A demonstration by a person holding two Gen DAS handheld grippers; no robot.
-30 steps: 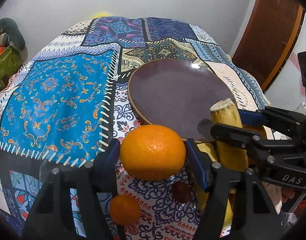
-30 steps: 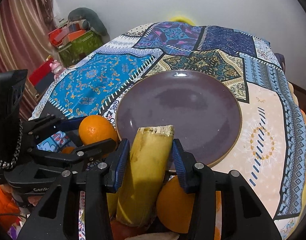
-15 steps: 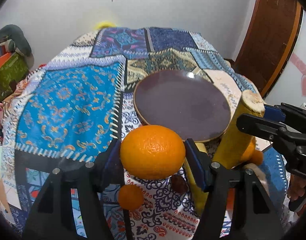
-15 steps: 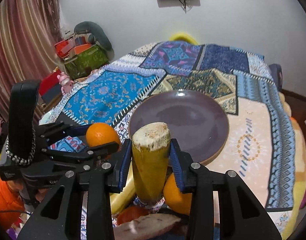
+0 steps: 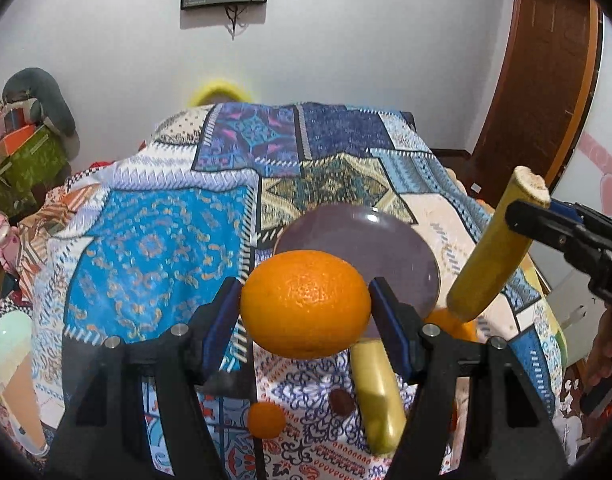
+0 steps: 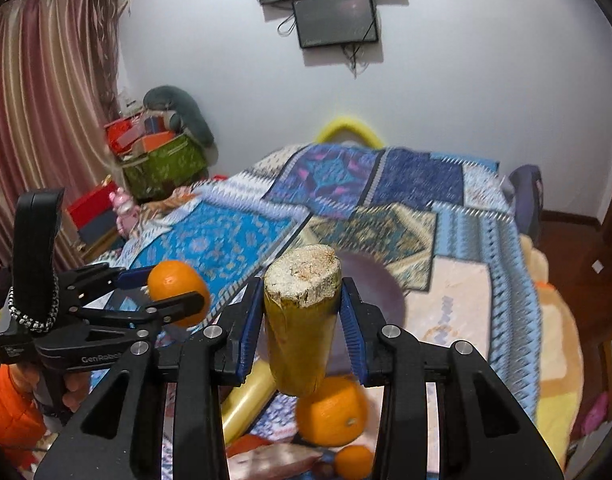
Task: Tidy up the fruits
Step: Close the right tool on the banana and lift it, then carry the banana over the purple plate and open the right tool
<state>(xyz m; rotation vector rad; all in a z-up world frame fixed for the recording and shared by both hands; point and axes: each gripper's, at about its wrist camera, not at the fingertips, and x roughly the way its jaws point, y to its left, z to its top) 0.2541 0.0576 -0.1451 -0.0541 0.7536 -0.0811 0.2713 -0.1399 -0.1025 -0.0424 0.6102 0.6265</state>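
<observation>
My left gripper (image 5: 306,304) is shut on a large orange (image 5: 306,304) and holds it well above the patterned cloth. My right gripper (image 6: 301,320) is shut on a yellow banana piece with a cut end (image 6: 301,320), also raised; it shows at the right in the left wrist view (image 5: 494,248). The left gripper with its orange (image 6: 177,292) shows at the left in the right wrist view. A dark purple plate (image 5: 386,240) lies on the cloth beyond both grippers, partly hidden by the fruit.
On the cloth below lie a second banana (image 5: 376,396), a small orange (image 5: 265,420), a brown fruit (image 5: 341,402) and another orange (image 6: 332,410). A patchwork cloth (image 5: 153,248) covers the surface. Boxes (image 6: 161,160) stand at the left, a wooden door (image 5: 546,80) at the right.
Both grippers have risen with their fruit, so the plate and cloth look smaller and farther below. The banana piece has tilted more upright. Both grips are unchanged.
</observation>
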